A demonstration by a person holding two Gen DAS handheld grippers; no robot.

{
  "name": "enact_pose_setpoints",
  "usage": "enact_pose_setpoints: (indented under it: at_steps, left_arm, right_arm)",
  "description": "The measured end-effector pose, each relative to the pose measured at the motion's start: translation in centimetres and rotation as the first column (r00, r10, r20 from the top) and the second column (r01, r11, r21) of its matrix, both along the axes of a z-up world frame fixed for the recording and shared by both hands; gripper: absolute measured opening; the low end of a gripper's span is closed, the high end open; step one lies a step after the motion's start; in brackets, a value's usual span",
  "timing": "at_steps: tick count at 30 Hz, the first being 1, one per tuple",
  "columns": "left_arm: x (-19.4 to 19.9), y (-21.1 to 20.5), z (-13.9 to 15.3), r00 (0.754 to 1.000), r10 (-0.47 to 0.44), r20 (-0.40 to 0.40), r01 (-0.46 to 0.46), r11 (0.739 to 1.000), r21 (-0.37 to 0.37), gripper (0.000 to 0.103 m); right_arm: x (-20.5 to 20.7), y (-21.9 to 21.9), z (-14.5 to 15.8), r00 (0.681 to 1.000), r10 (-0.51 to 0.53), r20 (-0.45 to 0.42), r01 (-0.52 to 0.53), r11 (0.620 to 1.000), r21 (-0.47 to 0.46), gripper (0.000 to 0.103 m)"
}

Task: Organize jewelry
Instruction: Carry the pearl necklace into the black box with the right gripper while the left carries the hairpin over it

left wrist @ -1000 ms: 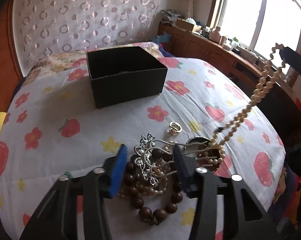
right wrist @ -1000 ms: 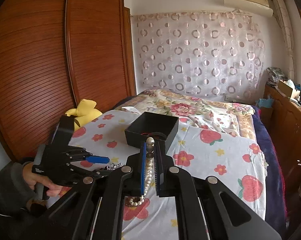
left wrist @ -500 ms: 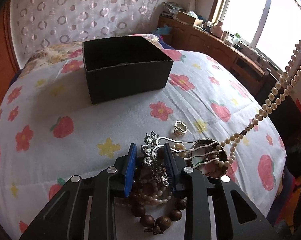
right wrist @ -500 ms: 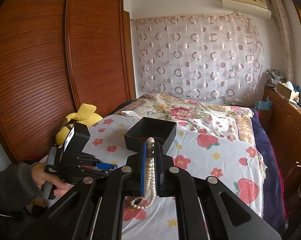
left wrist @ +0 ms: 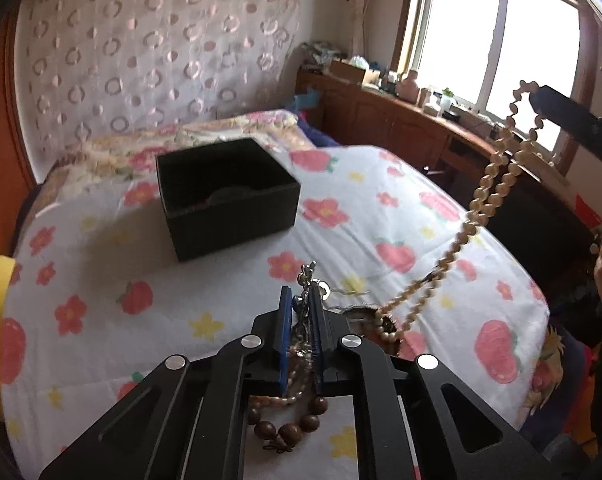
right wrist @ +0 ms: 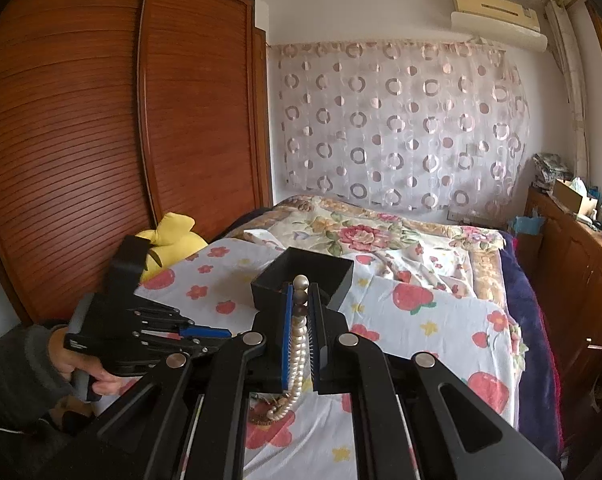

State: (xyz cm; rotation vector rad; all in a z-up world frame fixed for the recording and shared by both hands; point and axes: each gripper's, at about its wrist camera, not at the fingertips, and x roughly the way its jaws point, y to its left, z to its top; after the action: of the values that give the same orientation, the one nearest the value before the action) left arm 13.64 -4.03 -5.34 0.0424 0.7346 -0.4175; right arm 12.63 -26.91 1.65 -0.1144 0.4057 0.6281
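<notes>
Pearls (right wrist: 297, 354) hang clenched in the right tool (right wrist: 301, 320), the strand draping down to the heap on the bed (left wrist: 101, 280); from the left view the same strand runs up to the right tool's black finger at the window side. Left tool (left wrist: 301, 332) has just closed, its blue pads pinching a silver hairpin (left wrist: 307, 280) whose ornate end sticks up past the tips. Wooden beads (left wrist: 289, 428) lie on the sheet under it. Black box (left wrist: 227, 196) stands open farther up the bed, well apart from the heap.
</notes>
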Motion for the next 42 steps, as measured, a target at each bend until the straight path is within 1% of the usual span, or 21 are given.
enact_pose_setpoints:
  at_steps: [5,11,15,20,25,29,35,39,42]
  left_arm:
    - [-0.4,0.1,1.0,0.999,0.007,0.034,-0.007,1.000,0.005,0.007]
    - [-0.6,1.3,3.0,0.996,0.046,0.082,-0.043,0.998,-0.042,0.007]
    - [0.1,2.0,4.6,0.990,0.076,0.116,-0.072,0.997,-0.039,0.007]
    - [1.3,2.6,6.0,0.981,0.117,0.153,-0.117,0.993,-0.014,0.007]
    - [2.5,3.5,6.6,0.974,0.155,0.166,-0.157,0.988,-0.003,0.007]
    - [3.4,4.5,6.9,0.968,0.183,0.169,-0.185,0.983,-0.003,0.007]
    - [4.7,5.5,7.1,0.964,0.206,0.169,-0.208,0.978,-0.005,0.007]
    - [5.2,5.8,7.1,0.963,0.213,0.167,-0.215,0.977,-0.005,0.007]
    - [5.5,5.8,7.0,0.962,0.217,0.164,-0.220,0.975,-0.002,0.008]
  right_arm:
    - [-0.2,0.2,1.5,0.999,0.010,0.037,-0.010,1.000,0.004,0.008]
    - [0.2,0.7,3.1,0.997,0.003,0.072,-0.003,1.000,-0.010,0.008]
    - [1.2,1.5,3.9,0.996,-0.001,0.090,0.003,1.000,-0.020,0.008]
    - [3.4,2.9,5.4,0.994,-0.004,0.112,0.007,1.000,-0.025,0.008]
    - [6.1,4.8,7.2,0.993,0.005,0.118,-0.002,1.000,-0.021,0.008]
    - [9.0,6.9,8.1,0.993,-0.007,0.119,0.014,0.998,-0.057,0.008]
    - [13.1,9.2,7.6,0.997,-0.035,0.070,0.043,0.993,-0.110,0.008]
    - [14.9,10.3,6.0,0.998,-0.049,0.038,0.054,0.986,-0.155,0.008]
    - [15.8,10.8,4.1,0.999,-0.053,0.005,0.053,0.982,-0.182,0.008]
